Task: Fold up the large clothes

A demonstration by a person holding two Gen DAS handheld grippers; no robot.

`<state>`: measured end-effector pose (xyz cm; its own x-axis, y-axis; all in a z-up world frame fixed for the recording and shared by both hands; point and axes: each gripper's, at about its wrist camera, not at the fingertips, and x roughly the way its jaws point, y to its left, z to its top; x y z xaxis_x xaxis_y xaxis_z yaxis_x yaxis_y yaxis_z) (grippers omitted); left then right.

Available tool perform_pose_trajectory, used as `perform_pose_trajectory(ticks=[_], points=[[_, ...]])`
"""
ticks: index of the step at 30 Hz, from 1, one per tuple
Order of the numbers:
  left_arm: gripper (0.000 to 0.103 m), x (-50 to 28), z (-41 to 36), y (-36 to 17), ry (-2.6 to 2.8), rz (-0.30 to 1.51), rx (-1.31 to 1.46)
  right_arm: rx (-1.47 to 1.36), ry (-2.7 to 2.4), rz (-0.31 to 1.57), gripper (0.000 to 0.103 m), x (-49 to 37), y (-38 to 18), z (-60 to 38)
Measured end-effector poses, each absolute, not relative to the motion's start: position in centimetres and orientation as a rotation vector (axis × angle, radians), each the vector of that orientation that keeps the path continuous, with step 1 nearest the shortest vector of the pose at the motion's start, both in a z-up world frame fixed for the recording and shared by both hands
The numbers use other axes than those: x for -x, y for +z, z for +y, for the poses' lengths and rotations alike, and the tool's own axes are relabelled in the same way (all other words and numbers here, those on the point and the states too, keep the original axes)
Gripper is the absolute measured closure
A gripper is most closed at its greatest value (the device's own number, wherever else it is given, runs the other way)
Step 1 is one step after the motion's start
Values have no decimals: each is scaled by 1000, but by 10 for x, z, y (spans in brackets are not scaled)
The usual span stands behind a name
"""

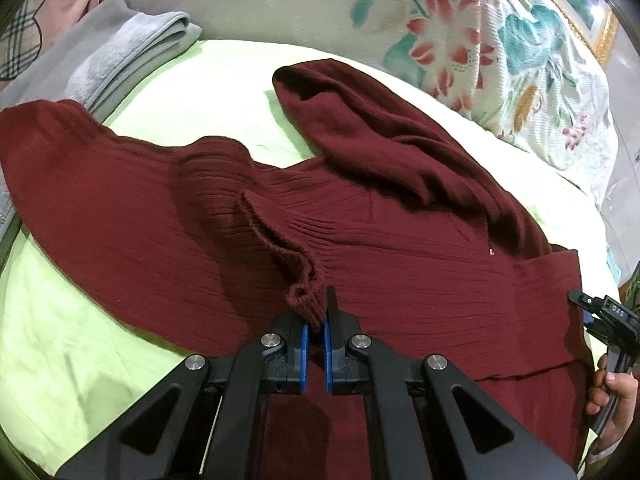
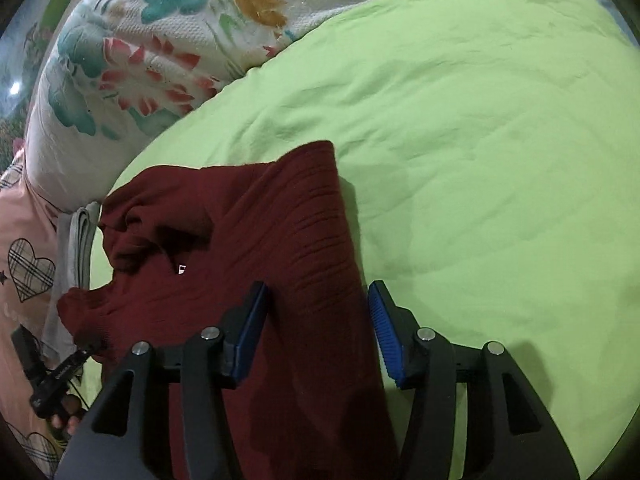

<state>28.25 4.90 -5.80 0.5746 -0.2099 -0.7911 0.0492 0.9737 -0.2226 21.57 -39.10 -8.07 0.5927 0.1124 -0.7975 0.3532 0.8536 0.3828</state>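
The left gripper [image 1: 315, 322] pinches a bunched ribbed fold of the maroon sweater [image 1: 168, 216], which lies spread on the green bedsheet [image 1: 60, 344], its long axis running left to right, one sleeve [image 1: 360, 120] reaching toward the far floral pillow [image 1: 500, 52]. Only this view shows the folded grey blanket [image 1: 132, 44]. The right gripper [image 2: 318, 324] stands half open astride the sweater's right edge, pads not touching it.

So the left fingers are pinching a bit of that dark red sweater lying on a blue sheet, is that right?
Nearly. The left fingers do pinch a fold of the dark red sweater, but the sheet under it is light green, not blue. The left wrist view shows this; only the pads on the fingers are blue.
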Motion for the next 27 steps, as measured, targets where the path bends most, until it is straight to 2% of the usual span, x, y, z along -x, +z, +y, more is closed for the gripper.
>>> perform_pose_trajectory(ticks=[1,2,3,4,8,12,17,20,21,22,24,25,27], points=[[99,-283,49,-58,-160,948,196,-533,-152,931,50,-215,-79,-390],[99,-282,48,-57,-169,949,207,-497,-156,928,57,-216,-77,-387],[99,-282,47,-56,-178,951,219,-468,-150,930,98,-219,-76,-385],[99,-281,44,-54,-197,948,232,-470,-141,931,96,-218,-74,-387],[99,-274,29,-44,-303,916,245,-572,-195,876,97,-204,-67,-430],[99,-277,20,-52,-300,925,219,-616,-248,898,96,-190,-75,-451],[99,-281,29,-66,-272,960,240,-513,-134,835,93,-180,-48,-405],[98,-283,33,-69,-256,961,223,-443,-75,916,91,-187,-59,-376],[98,-284,35,-71,-246,963,217,-439,-103,950,91,-188,-69,-377],[98,-285,39,-74,-233,972,213,-448,-140,974,97,-187,-78,-382],[96,-284,47,-78,-216,983,216,-546,-136,940,97,-177,-81,-394],[96,-283,54,-80,-204,991,224,-552,-147,936,92,-173,-77,-394],[92,-278,68,-79,-197,991,257,-521,-155,901,90,-163,-60,-386]])
